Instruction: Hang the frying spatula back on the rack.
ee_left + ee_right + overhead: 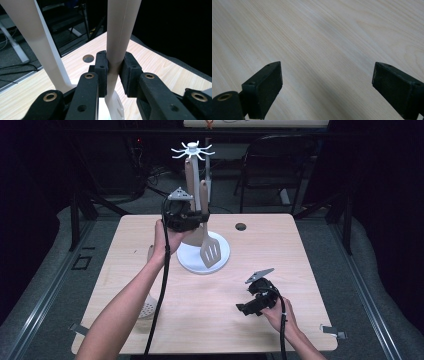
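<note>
Left hand-held gripper [113, 72] clamps the slotted spatula [210, 251] handle at the utensil stand [204, 256], right hand-held gripper [327, 87] idle and open over worktop [210, 305]; next, probably hooking or unhooking it at the top.

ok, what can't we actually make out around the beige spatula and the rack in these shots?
- Top of the beige slotted plastic spatula: high view too small to tell whether it hangs on the white hook rack.
- Spatula blade: left gripper view, covered by the left tongs clamping the handle.
- Perforated pale utensil: high view, partly covered by the left forearm.
- Right tongs: open over bare table.
</note>
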{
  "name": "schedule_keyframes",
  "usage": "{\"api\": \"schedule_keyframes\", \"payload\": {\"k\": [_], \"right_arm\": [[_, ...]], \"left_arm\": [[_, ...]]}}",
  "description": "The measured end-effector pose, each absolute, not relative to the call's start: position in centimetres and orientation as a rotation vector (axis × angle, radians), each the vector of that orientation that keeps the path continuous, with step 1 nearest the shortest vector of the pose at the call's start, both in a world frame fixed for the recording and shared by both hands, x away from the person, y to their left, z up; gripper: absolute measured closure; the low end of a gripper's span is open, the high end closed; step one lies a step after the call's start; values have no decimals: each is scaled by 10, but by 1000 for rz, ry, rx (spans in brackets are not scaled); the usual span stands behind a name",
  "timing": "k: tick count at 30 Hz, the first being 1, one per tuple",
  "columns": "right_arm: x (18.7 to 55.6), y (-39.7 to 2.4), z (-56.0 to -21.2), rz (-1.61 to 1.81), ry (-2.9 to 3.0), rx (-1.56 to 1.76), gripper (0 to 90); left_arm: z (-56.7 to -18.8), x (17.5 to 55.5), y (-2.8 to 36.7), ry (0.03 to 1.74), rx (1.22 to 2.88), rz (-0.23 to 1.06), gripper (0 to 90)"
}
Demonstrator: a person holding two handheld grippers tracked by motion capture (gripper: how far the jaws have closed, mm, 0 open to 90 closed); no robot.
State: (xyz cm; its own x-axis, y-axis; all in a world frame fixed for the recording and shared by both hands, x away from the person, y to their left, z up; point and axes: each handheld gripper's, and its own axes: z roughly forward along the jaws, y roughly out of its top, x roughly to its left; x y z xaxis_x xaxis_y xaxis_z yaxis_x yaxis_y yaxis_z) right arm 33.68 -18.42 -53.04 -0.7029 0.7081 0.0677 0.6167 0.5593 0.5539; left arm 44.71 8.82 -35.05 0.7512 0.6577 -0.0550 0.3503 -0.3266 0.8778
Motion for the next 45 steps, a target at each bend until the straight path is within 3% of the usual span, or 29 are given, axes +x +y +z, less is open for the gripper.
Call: {"api": "schedule_keyframes", "payload": {"k": [45], "right_arm": [[337,-185,-532,832,2634,1112,90]], "left_arm": [[-307,482,81,786,1947,381,767]]}}
